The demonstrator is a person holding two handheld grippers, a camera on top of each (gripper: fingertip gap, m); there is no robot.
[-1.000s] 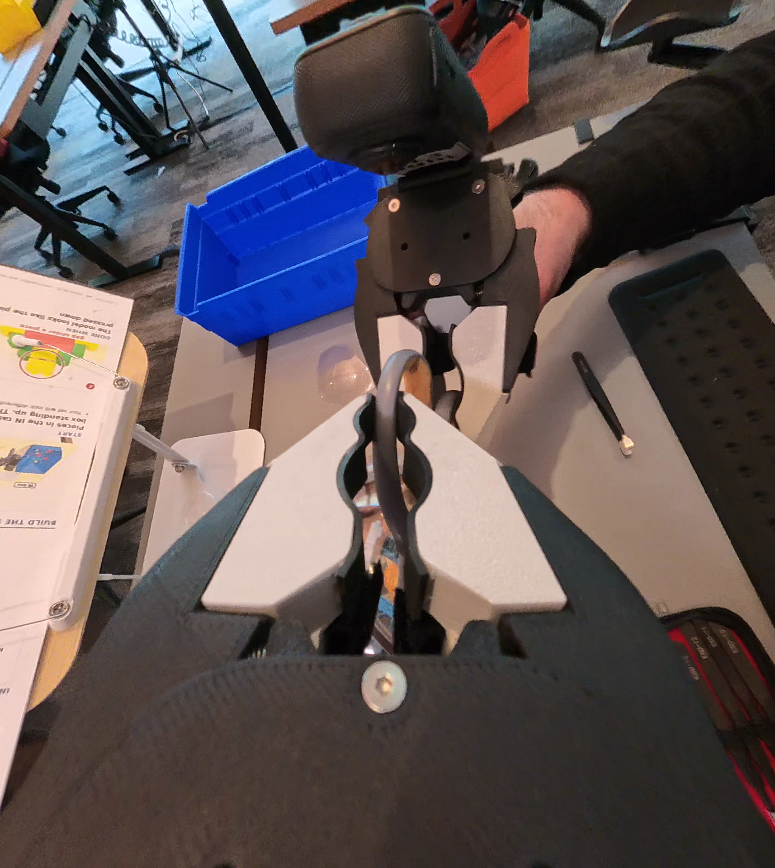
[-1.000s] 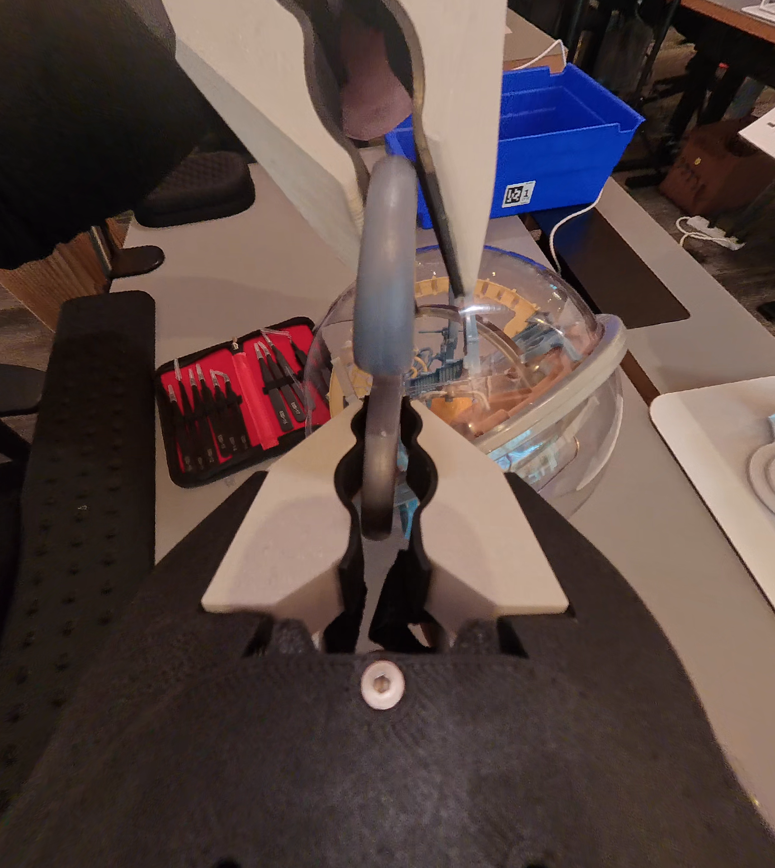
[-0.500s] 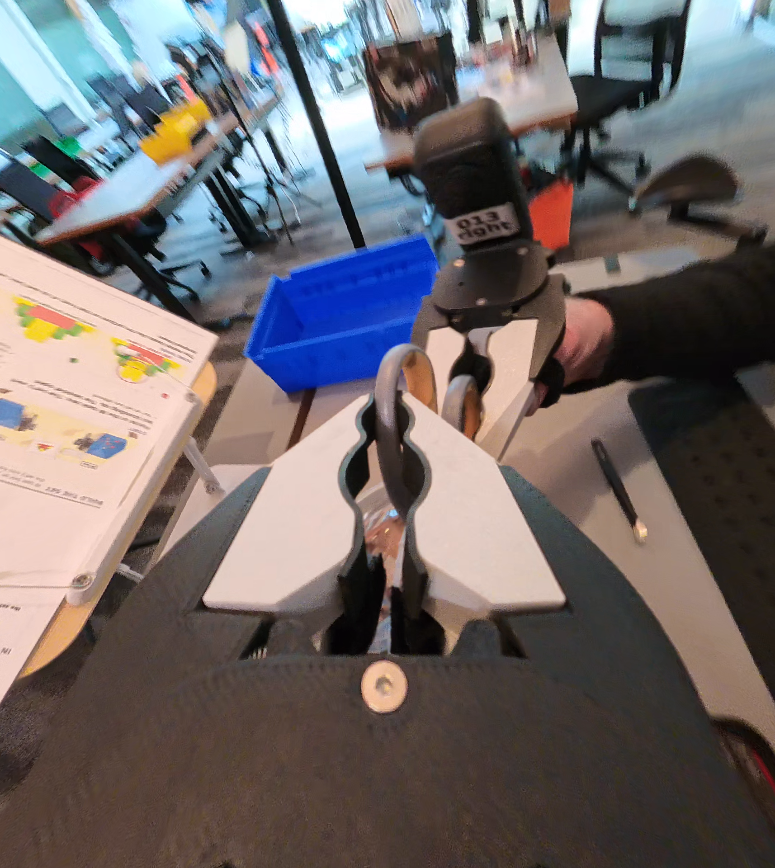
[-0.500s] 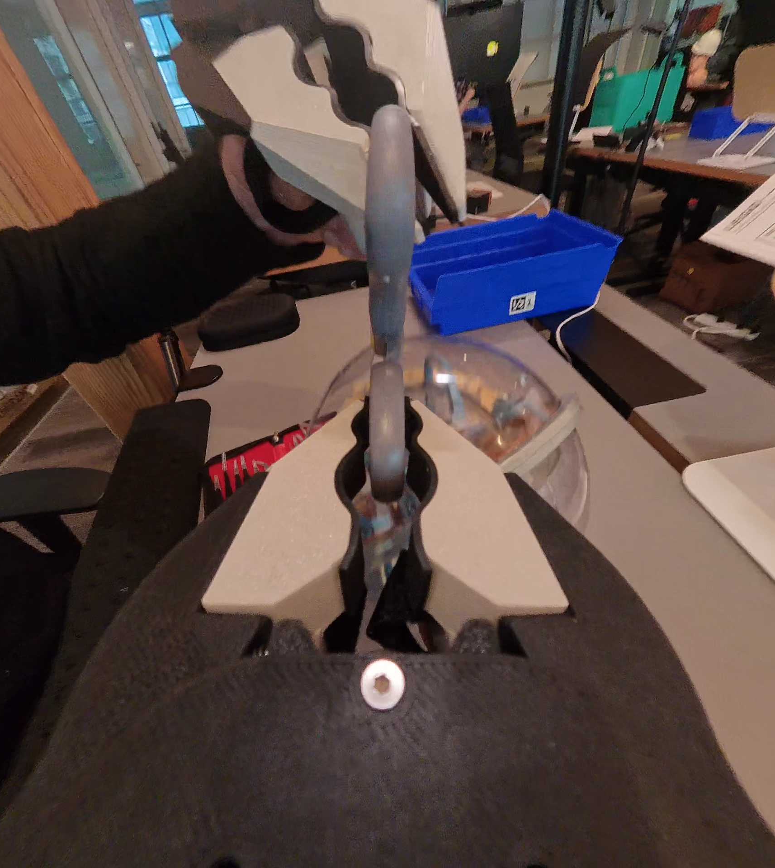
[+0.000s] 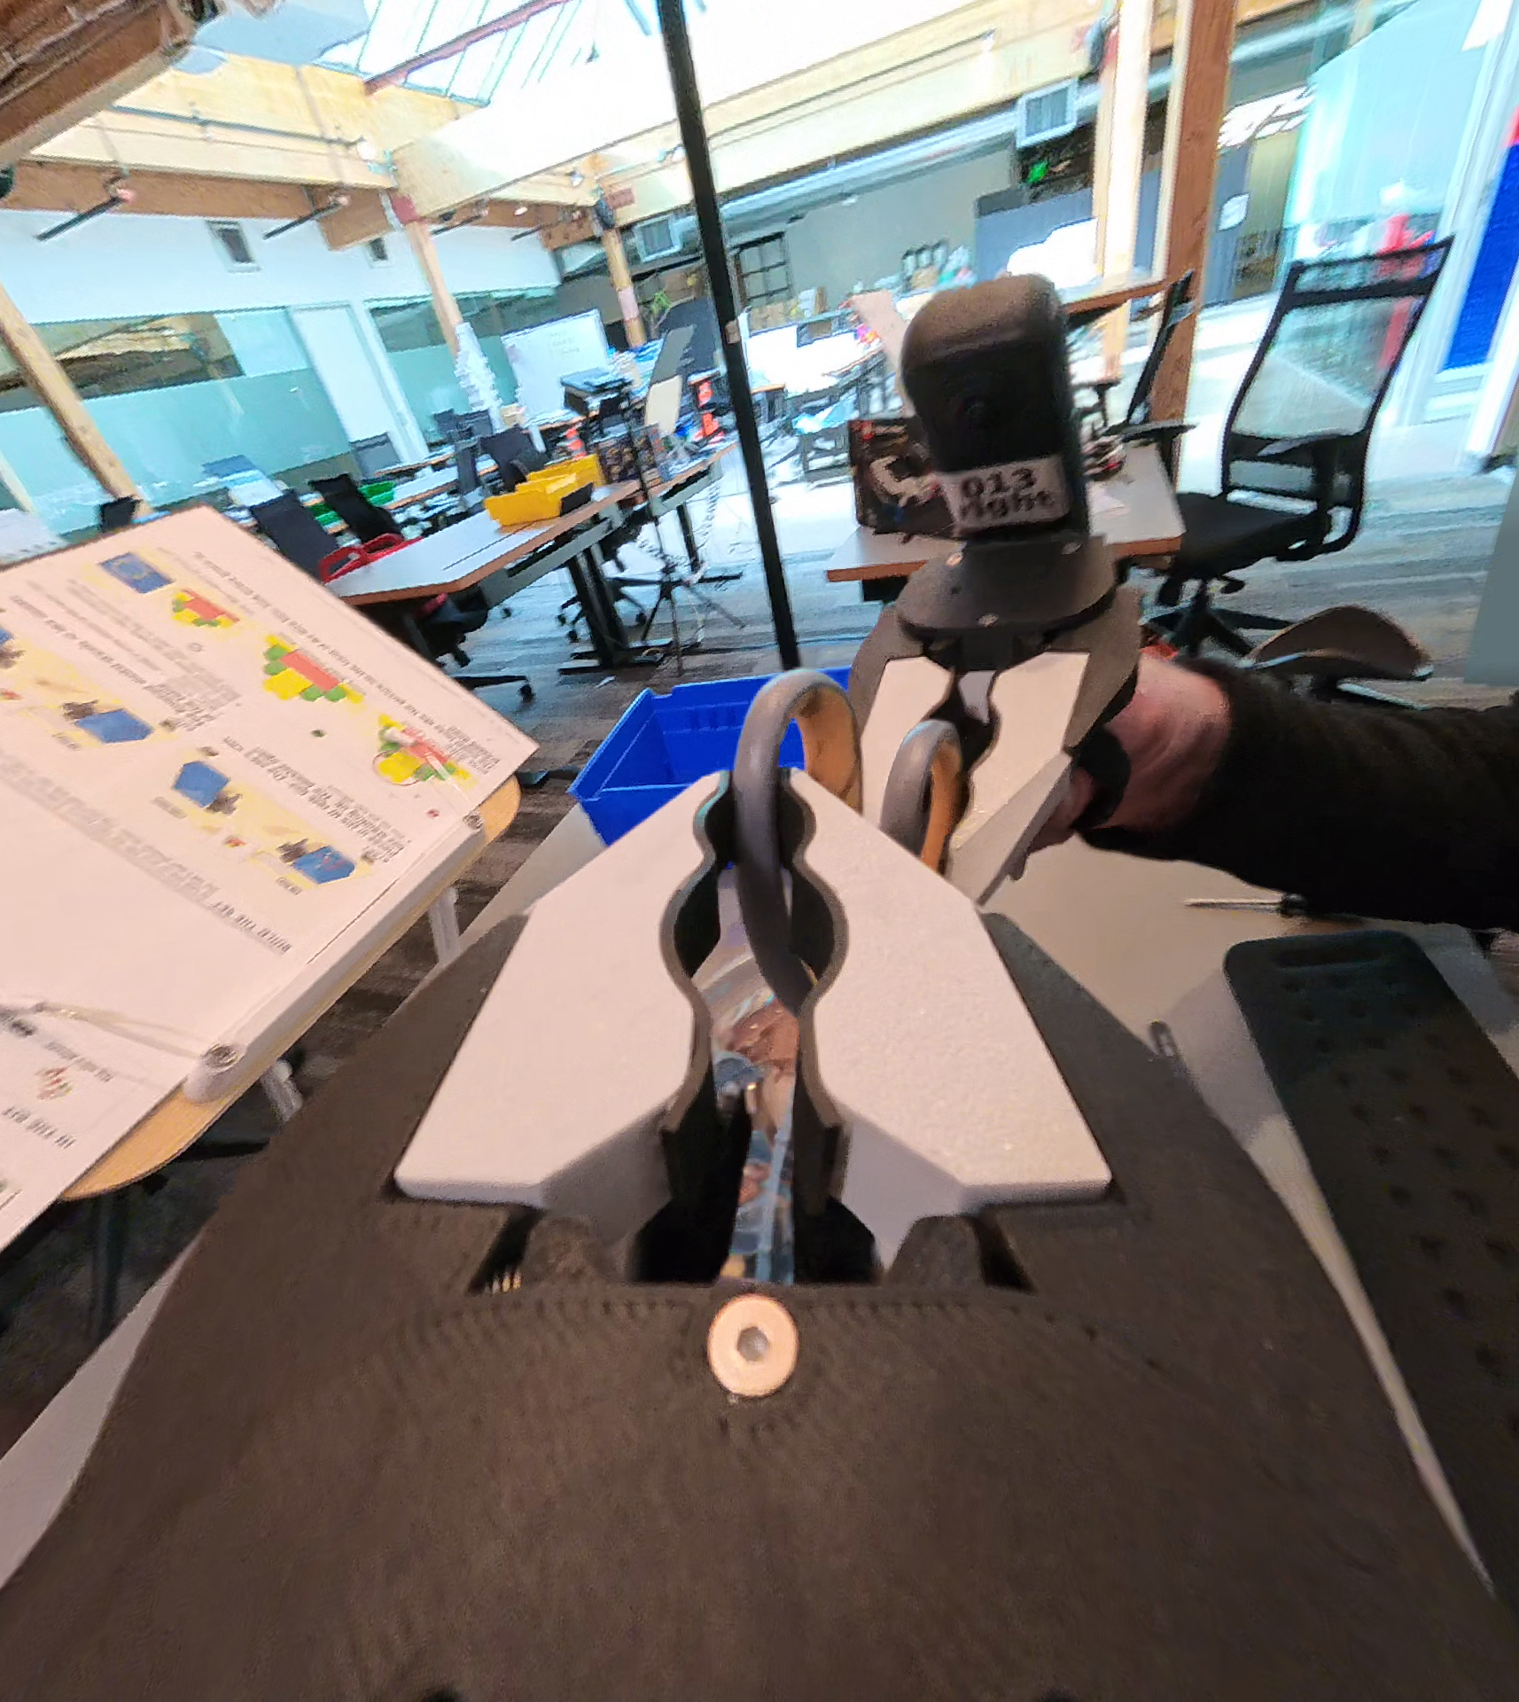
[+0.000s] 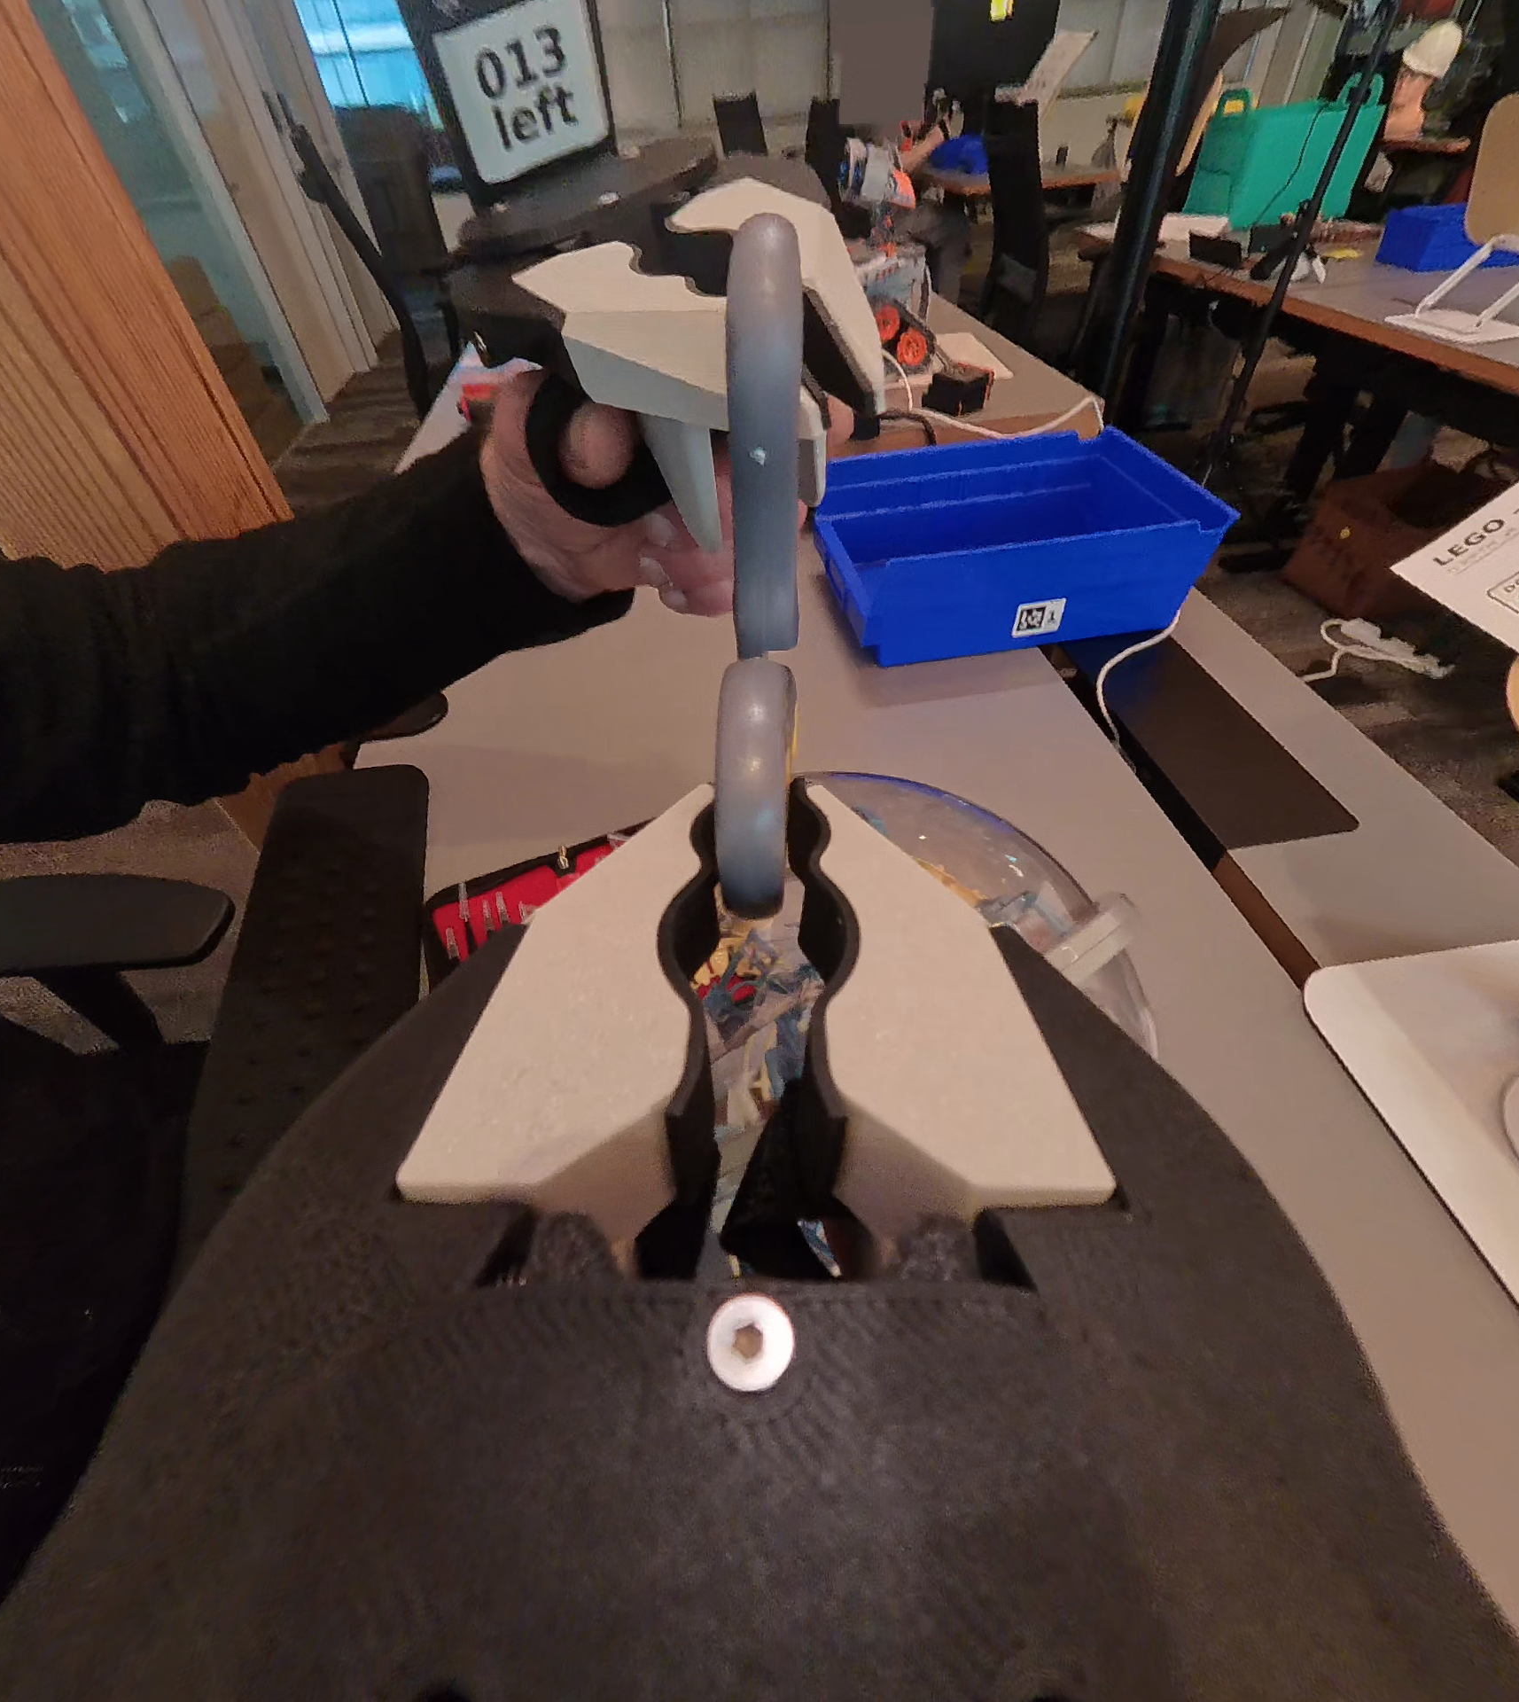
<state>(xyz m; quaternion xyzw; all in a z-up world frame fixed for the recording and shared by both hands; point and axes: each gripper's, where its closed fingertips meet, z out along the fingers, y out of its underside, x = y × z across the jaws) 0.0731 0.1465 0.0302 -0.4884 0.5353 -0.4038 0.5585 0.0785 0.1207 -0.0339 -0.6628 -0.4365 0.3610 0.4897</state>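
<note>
A: What does the left gripper [image 5: 751,884] have?

B: Its jaws are clamped on a grey loop handle [image 5: 770,829] that rises between the fingers. The right gripper [image 6: 751,829] is closed the same way on a second grey loop [image 6: 751,792]. The two loops meet end to end, one above the other, and both belong to a clear globe puzzle [image 6: 968,884].

A: Where is the globe?

B: Just below and beyond the right gripper, over the grey desk [image 6: 922,718]; whether it rests there or hangs free, the views do not settle.

A: And around it?

B: A blue bin [image 6: 1014,543] at the far edge, a red tool case [image 6: 507,907] near the left edge, and an instruction sheet [image 5: 139,783] on a stand.
</note>
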